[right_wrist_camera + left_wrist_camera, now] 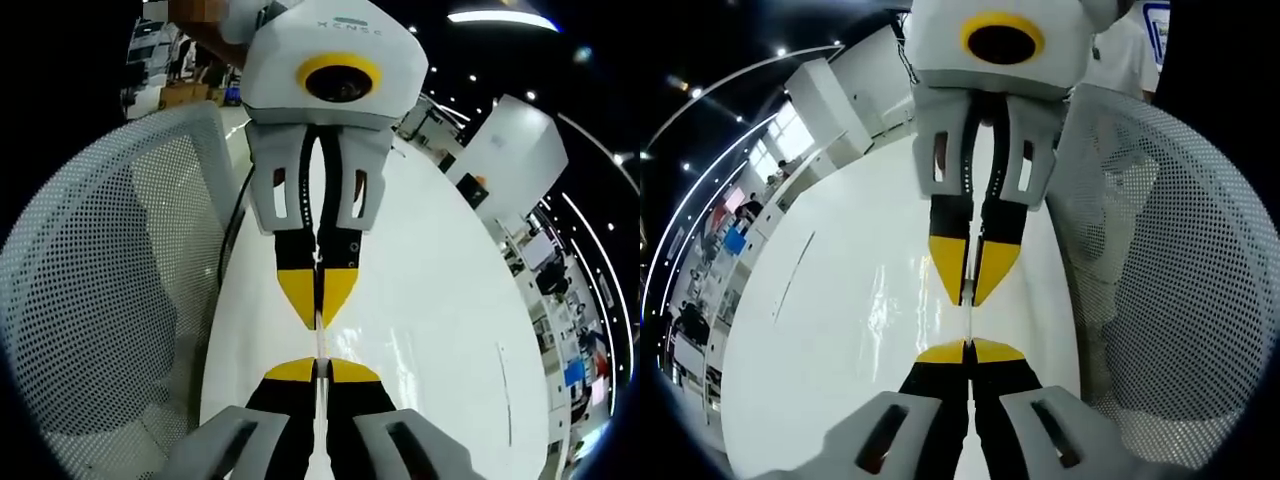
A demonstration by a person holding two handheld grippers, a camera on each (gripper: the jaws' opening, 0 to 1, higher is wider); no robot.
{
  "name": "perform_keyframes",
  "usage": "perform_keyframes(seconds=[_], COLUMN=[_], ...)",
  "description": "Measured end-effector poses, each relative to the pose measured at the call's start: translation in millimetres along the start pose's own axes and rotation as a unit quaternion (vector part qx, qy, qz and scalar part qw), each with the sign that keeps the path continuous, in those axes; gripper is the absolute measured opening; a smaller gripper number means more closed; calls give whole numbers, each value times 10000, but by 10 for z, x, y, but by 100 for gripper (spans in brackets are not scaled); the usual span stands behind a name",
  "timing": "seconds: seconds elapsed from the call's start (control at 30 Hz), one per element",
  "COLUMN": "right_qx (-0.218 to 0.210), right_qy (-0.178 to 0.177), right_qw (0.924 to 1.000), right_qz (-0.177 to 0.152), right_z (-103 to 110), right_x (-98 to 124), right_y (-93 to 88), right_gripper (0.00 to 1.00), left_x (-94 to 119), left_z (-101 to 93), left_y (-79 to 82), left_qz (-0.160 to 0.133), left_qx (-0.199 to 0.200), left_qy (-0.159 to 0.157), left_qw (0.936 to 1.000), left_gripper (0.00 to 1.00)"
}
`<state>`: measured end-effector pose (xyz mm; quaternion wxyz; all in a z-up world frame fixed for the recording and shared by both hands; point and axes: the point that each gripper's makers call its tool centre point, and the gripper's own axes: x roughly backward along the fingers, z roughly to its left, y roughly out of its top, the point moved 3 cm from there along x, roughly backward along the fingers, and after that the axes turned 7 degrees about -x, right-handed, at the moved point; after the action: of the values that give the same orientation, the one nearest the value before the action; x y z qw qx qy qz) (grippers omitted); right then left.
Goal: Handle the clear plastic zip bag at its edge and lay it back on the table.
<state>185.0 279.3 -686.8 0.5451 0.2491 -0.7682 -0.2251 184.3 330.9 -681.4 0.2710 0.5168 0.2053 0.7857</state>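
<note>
Both grippers face each other tip to tip over the white desk (840, 330). Left gripper (968, 349) fingers pressed together on the edge of the clear plastic zip bag (967, 318); right gripper (318, 369) fingers likewise pinch it, bag held edge-on between them, above desk. White mesh chair (1170, 270) just beside the desk.

Left gripper (968, 345): white housing, black jaws showing yellow tips | Right gripper (320, 368): matching white housing, black jaws, yellow tips showing.
</note>
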Motion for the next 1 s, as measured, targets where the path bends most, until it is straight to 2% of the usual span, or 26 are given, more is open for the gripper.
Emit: perform_keyframes(seconds=[1.0], right_qx=[-231], right_qy=[-196], right_qw=[9995], right_qz=[110], right_z=[-39], right_x=[172], right_y=[-289], right_gripper=[0], left_x=[36], left_z=[51], left_y=[-68], left_qz=[46], left_qx=[58], left_qy=[43], left_qw=[10000], left_gripper=[0])
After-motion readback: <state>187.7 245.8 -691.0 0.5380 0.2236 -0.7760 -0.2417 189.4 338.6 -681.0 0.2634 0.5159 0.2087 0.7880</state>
